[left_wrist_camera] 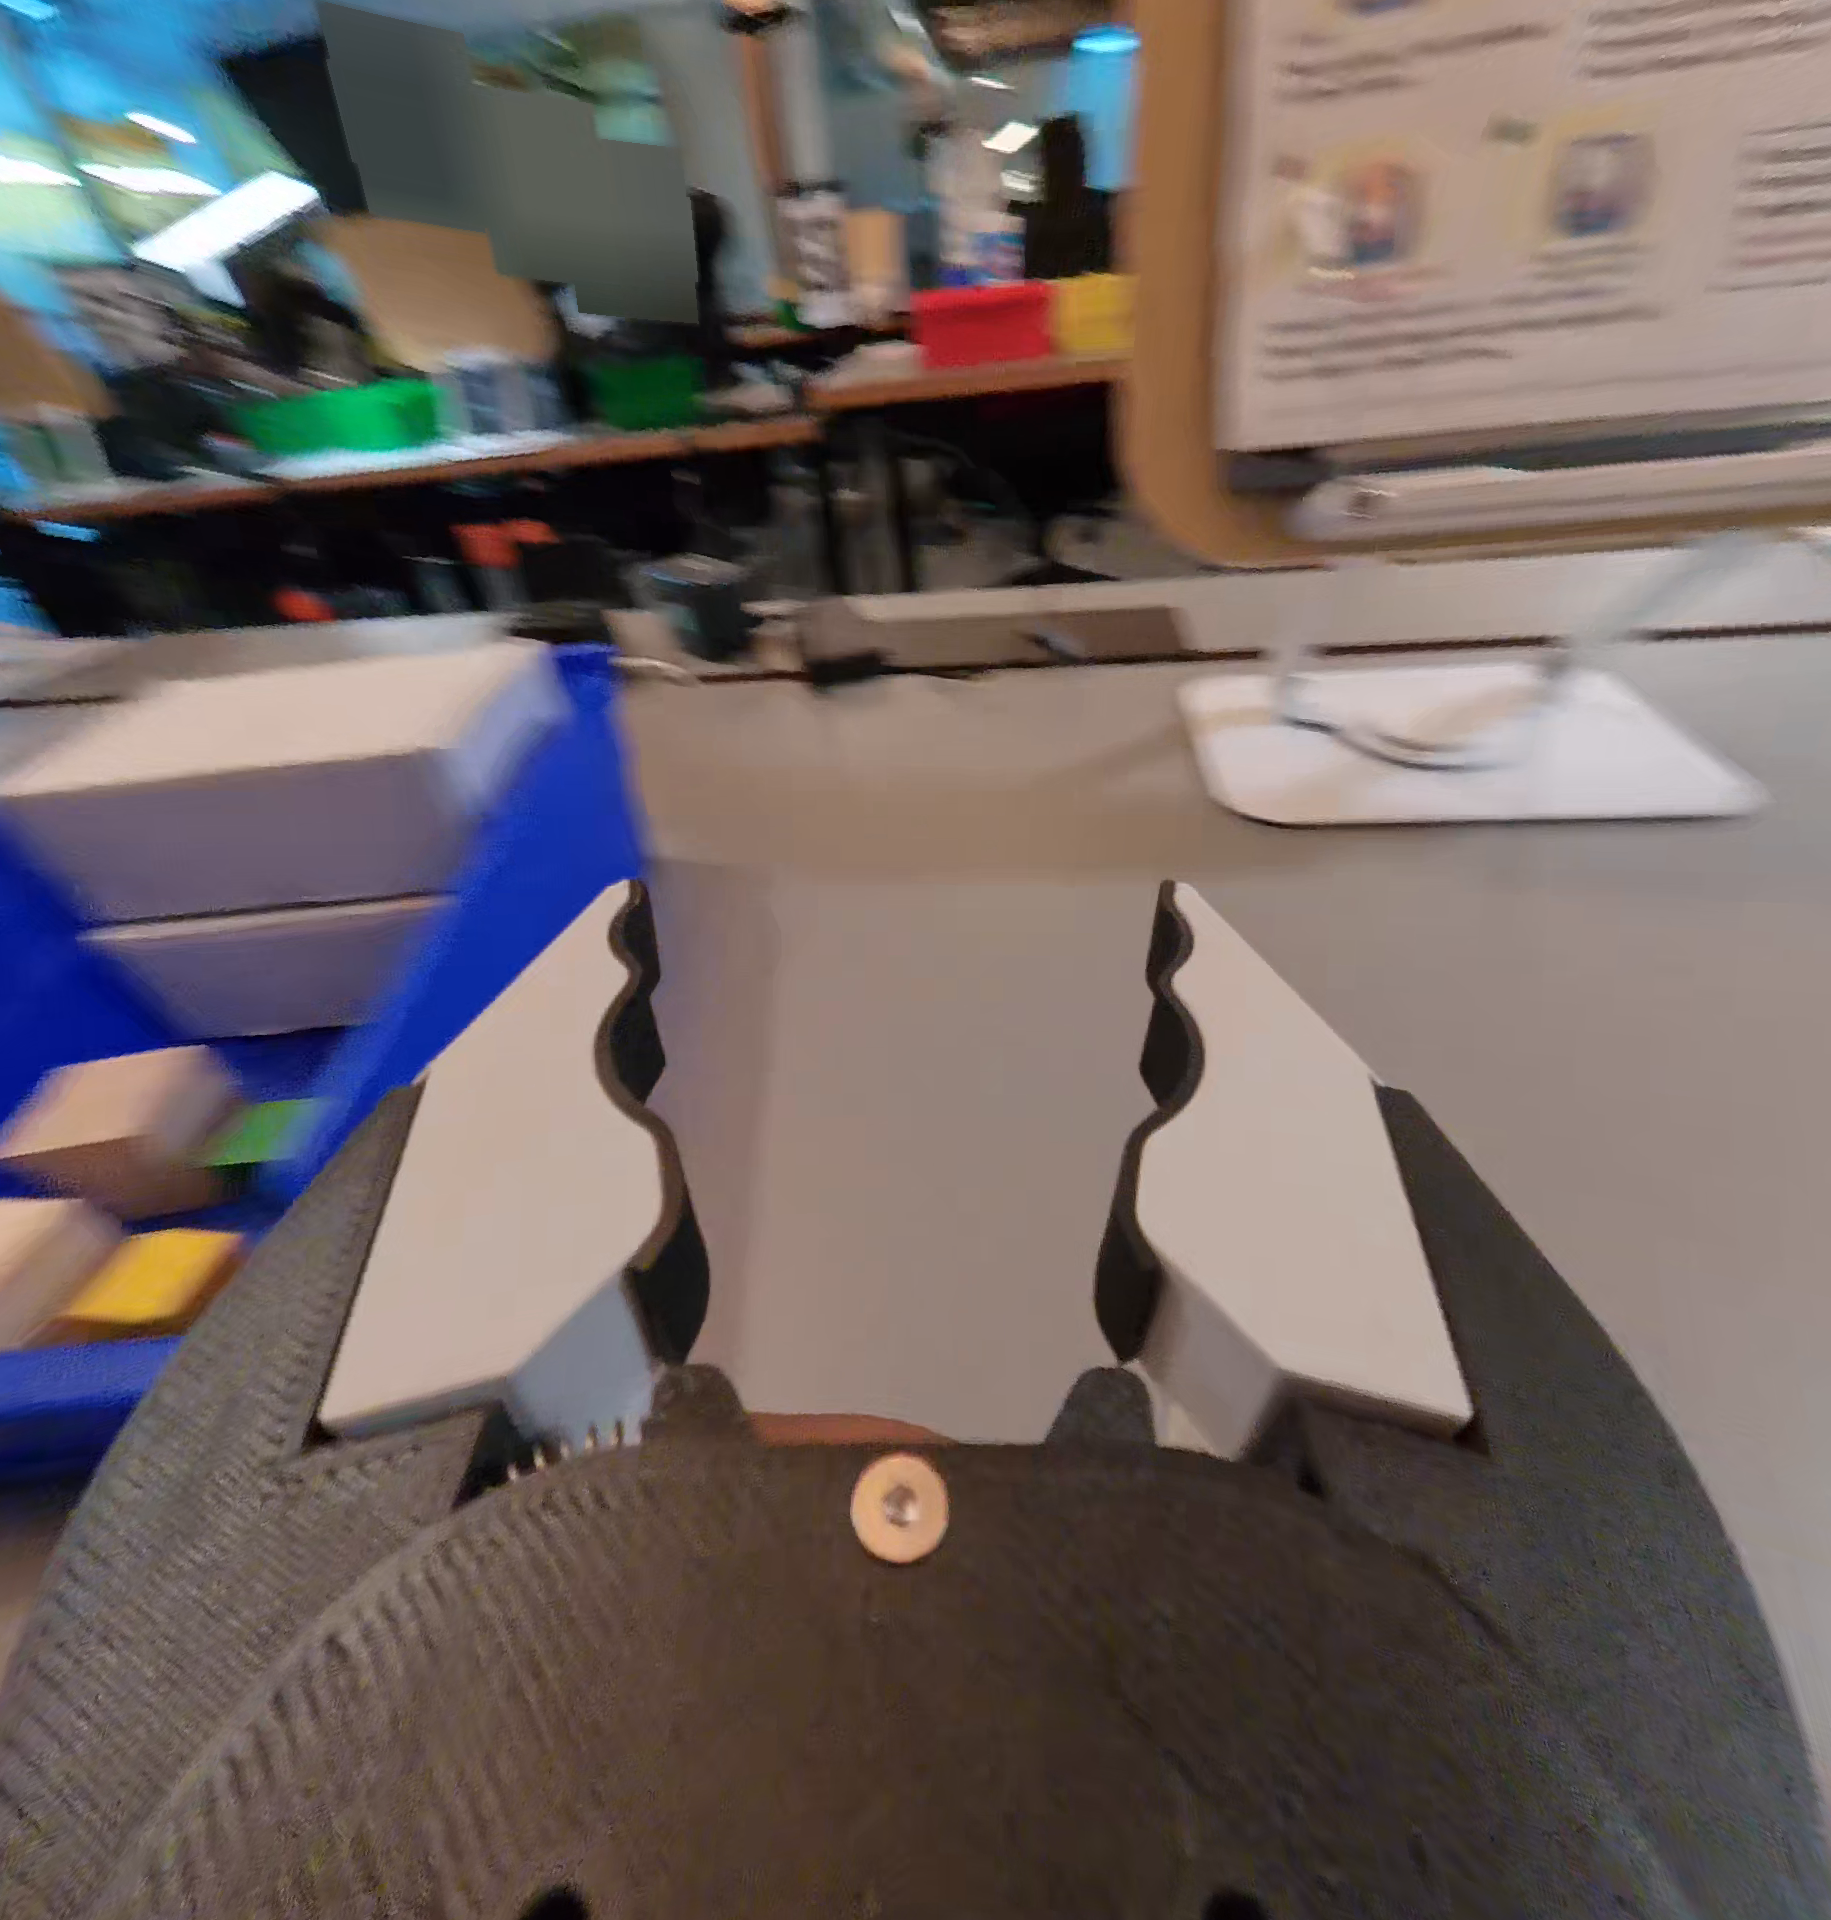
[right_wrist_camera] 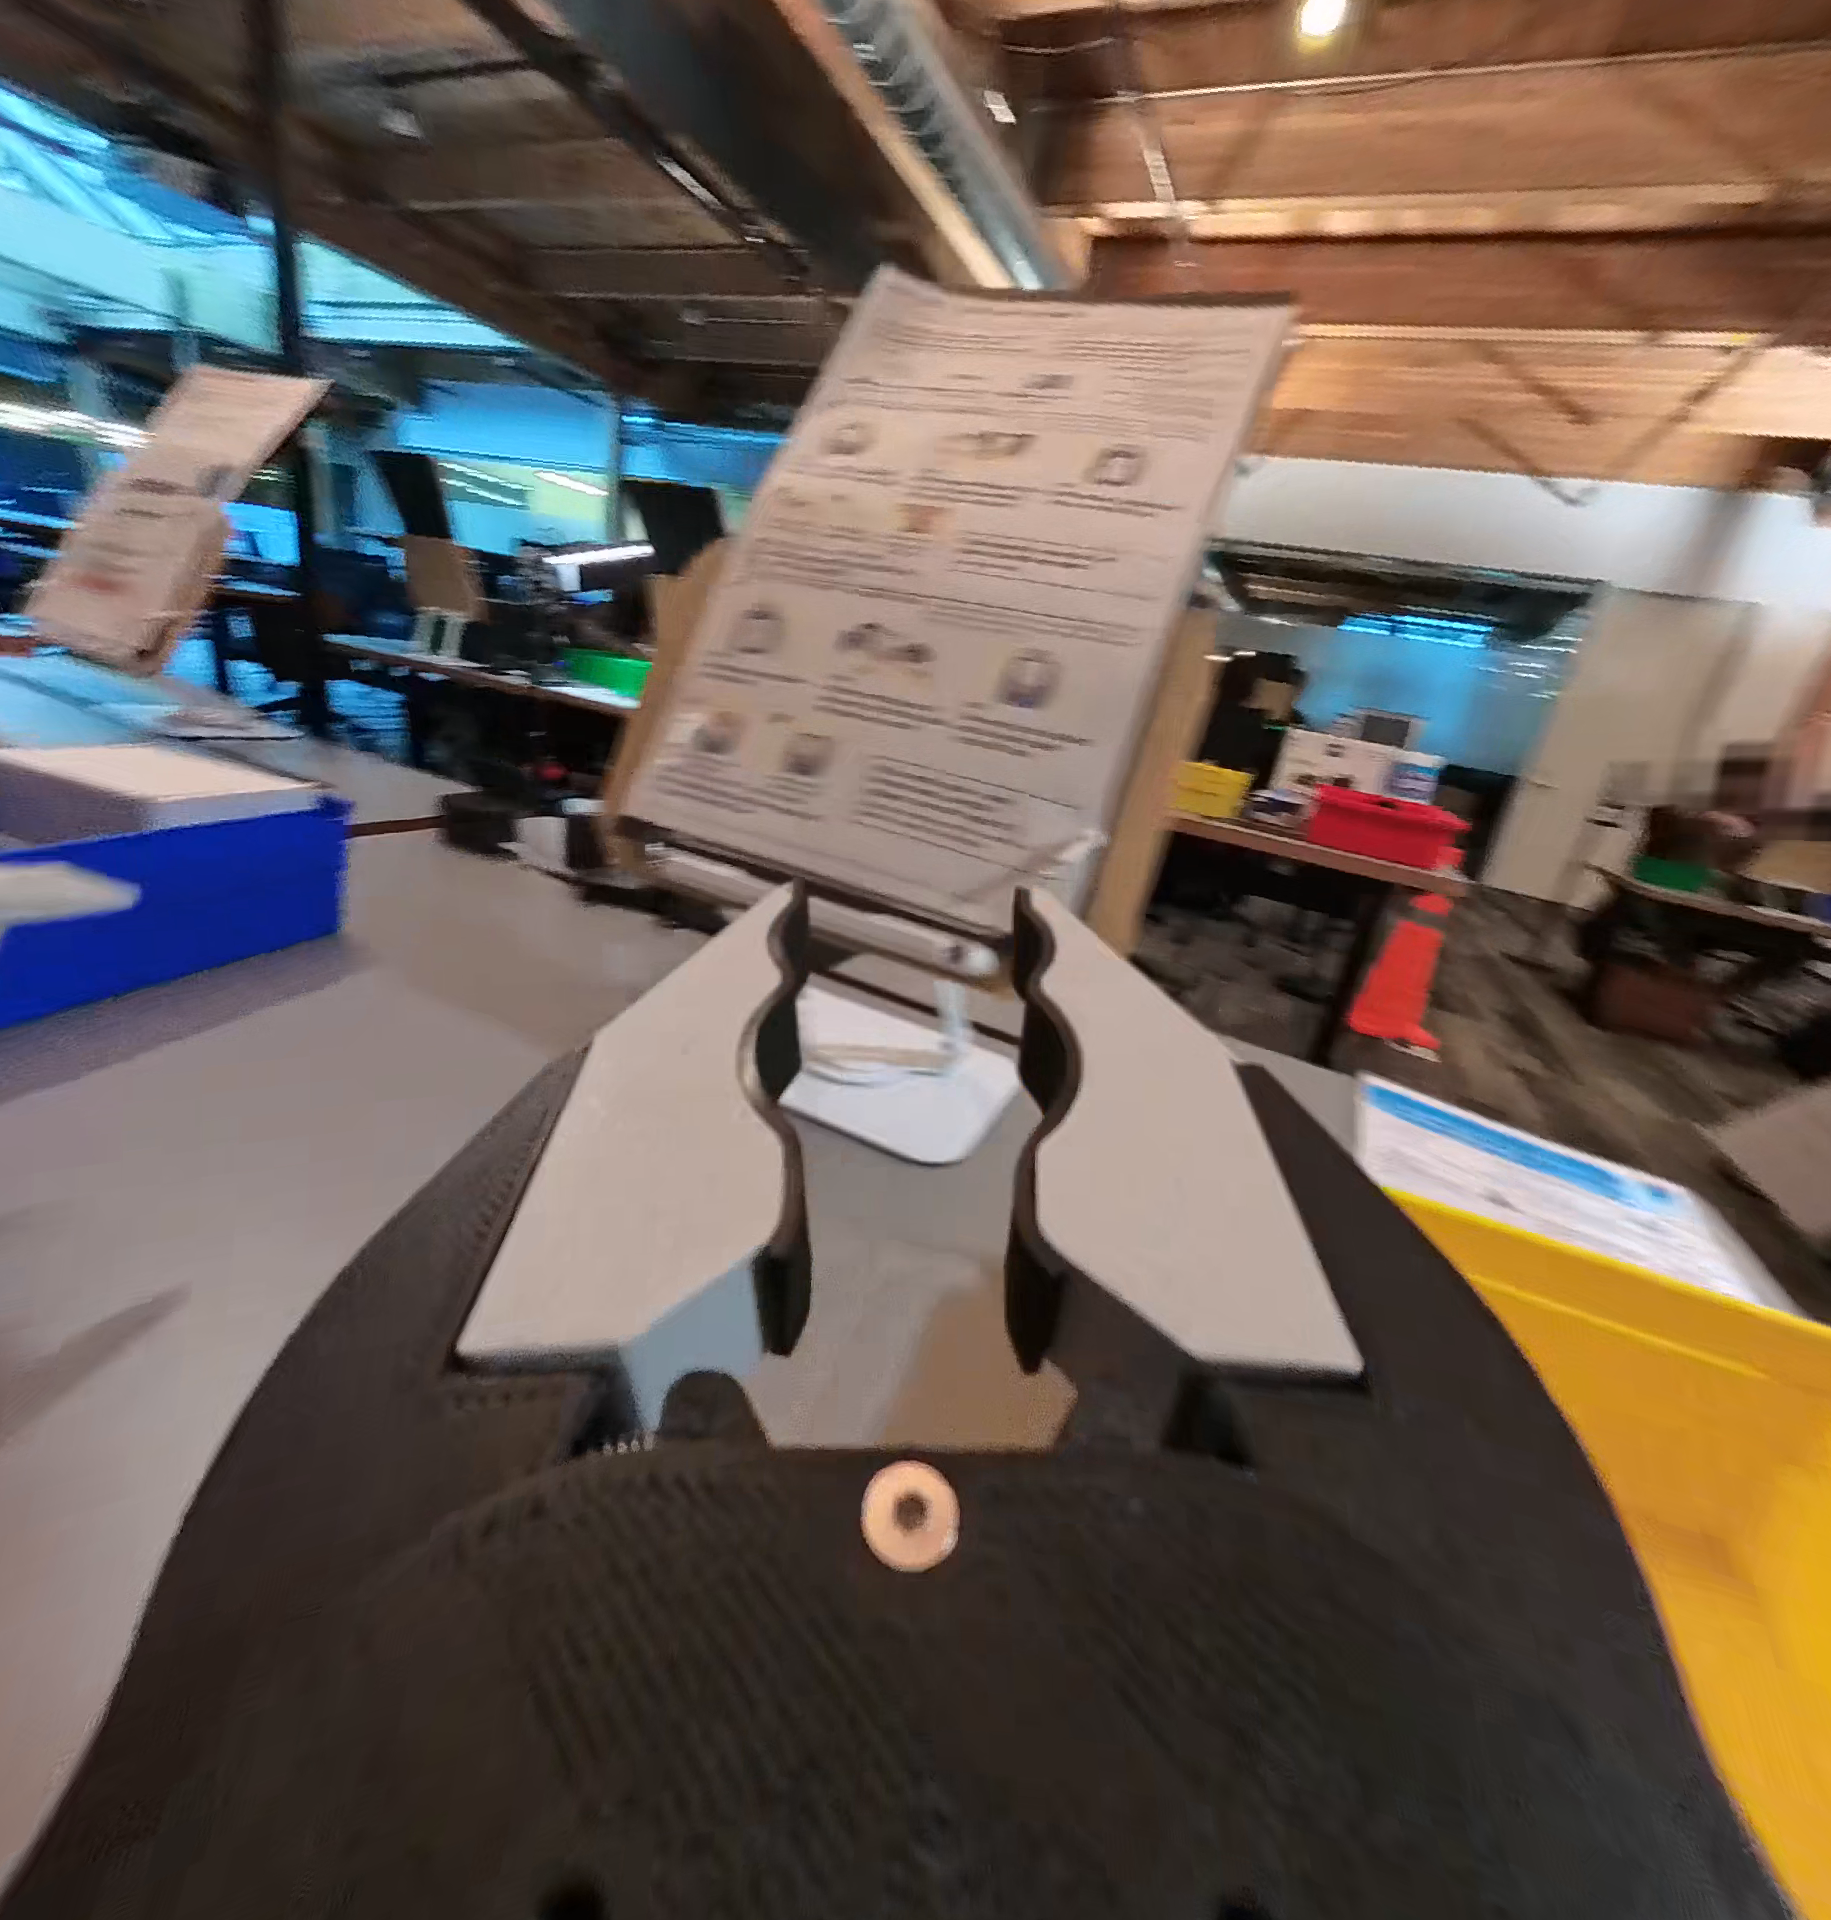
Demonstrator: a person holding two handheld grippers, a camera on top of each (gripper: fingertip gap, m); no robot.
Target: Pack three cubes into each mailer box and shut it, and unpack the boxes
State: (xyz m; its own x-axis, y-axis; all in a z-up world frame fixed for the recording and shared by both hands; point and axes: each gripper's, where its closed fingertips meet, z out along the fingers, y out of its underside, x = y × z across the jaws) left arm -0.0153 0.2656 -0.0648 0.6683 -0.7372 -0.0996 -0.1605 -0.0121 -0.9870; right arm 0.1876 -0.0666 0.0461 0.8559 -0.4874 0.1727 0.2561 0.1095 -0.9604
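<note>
Both views are smeared by motion blur, so small details are hard to read. The left tool hangs above the grey tabletop with its jaws spread wide and nothing between them. Left of it stands a blue bin, cut off by the frame edge; inside lie a white mailer box, closed as far as the blur allows, and several cubes, wooden with green and yellow faces, their number unclear. The right tool is also released, its jaws parted more narrowly and empty, raised over the tabletop and aimed at an instruction sheet on a white stand. Only the right wrist view shows a yellow bin at the right edge, with a printed sheet lying by its far rim; its inside is hidden. The blue bin appears there too, far left, with the white box visible above its wall. The left wrist view catches only the stand's base and the sheet's lower part.
</note>
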